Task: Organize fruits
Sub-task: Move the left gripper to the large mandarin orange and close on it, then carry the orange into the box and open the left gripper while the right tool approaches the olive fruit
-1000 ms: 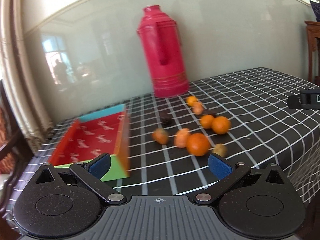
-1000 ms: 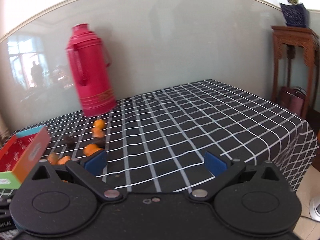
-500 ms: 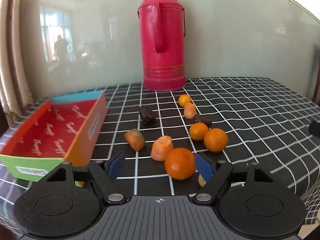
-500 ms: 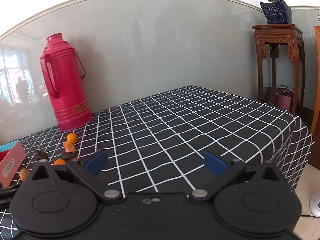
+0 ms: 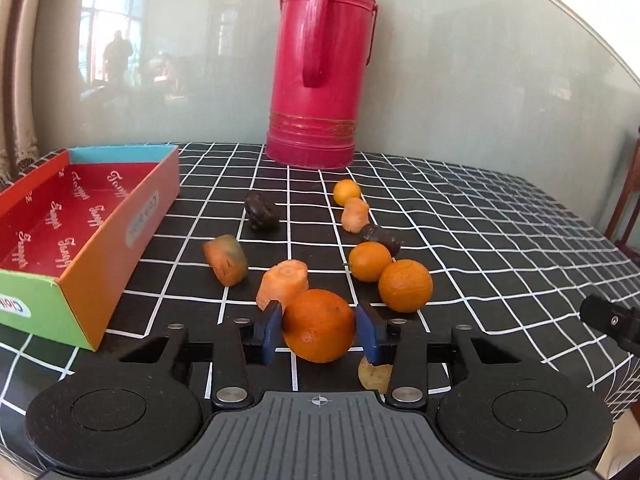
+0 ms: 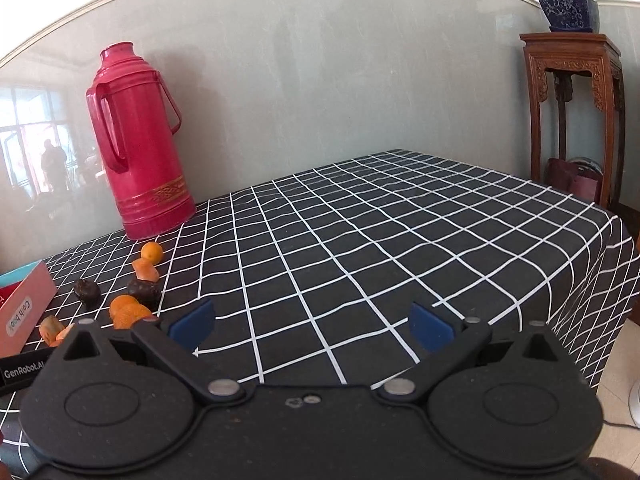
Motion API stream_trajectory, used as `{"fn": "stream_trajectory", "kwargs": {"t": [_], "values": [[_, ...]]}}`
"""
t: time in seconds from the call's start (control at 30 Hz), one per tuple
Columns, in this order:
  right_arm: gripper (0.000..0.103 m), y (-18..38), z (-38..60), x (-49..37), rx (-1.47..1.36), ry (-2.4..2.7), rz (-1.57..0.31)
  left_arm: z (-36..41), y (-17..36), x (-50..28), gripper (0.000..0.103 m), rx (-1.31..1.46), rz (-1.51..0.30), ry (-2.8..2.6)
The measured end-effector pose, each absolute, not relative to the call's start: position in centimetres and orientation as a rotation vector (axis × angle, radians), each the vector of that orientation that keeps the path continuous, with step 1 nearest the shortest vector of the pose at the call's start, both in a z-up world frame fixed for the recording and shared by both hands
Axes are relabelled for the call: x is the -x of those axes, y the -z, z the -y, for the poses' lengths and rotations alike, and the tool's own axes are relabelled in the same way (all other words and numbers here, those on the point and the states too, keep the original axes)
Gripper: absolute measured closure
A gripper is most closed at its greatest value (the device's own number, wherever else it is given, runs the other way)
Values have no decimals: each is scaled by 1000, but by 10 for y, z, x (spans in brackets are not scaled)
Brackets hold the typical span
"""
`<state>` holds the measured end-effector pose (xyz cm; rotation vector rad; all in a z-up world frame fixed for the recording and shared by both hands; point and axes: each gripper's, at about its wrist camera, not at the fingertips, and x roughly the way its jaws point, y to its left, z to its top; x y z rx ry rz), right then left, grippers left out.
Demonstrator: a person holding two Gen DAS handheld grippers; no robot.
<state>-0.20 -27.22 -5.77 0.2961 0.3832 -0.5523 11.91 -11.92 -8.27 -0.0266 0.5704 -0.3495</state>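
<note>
My left gripper (image 5: 319,328) is shut on a large orange (image 5: 319,325), its blue pads pressing both sides, low over the checked tablecloth (image 5: 480,216). Beyond it lie two more oranges (image 5: 405,285) (image 5: 369,261), a small one (image 5: 347,192), carrot pieces (image 5: 283,282) (image 5: 354,214), a greenish-orange piece (image 5: 225,258) and two dark fruits (image 5: 261,212) (image 5: 381,237). An open colourful box (image 5: 76,216) with a red inside stands at the left. My right gripper (image 6: 312,322) is open and empty over bare cloth, right of the fruit (image 6: 128,312).
A tall red thermos (image 5: 320,64) stands at the back by the wall; it also shows in the right wrist view (image 6: 138,144). A pale round piece (image 5: 372,374) lies under my left gripper's right finger. A wooden stand (image 6: 572,120) with a plant pot is beyond the table's right edge.
My left gripper moved forward and down to the large orange and closed on it. My right gripper swung slightly and stayed open.
</note>
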Motion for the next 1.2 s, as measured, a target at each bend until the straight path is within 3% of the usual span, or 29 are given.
{"fn": "stream_trajectory", "kwargs": {"t": [0.27, 0.57, 1.1, 1.17, 1.2], "values": [[6, 59, 267, 1, -277, 541, -389, 111, 75, -117, 64, 4, -523, 342], [6, 60, 252, -6, -241, 487, -400, 55, 31, -137, 64, -103, -361, 113], [6, 65, 203, -36, -154, 304, -442, -36, 56, -200, 63, -95, -566, -235], [6, 67, 199, -41, -152, 281, -453, -40, 56, -196, 59, -63, -570, -227], [6, 67, 197, -43, -150, 270, -458, -41, 54, -194, 50, -57, -555, -227]]}}
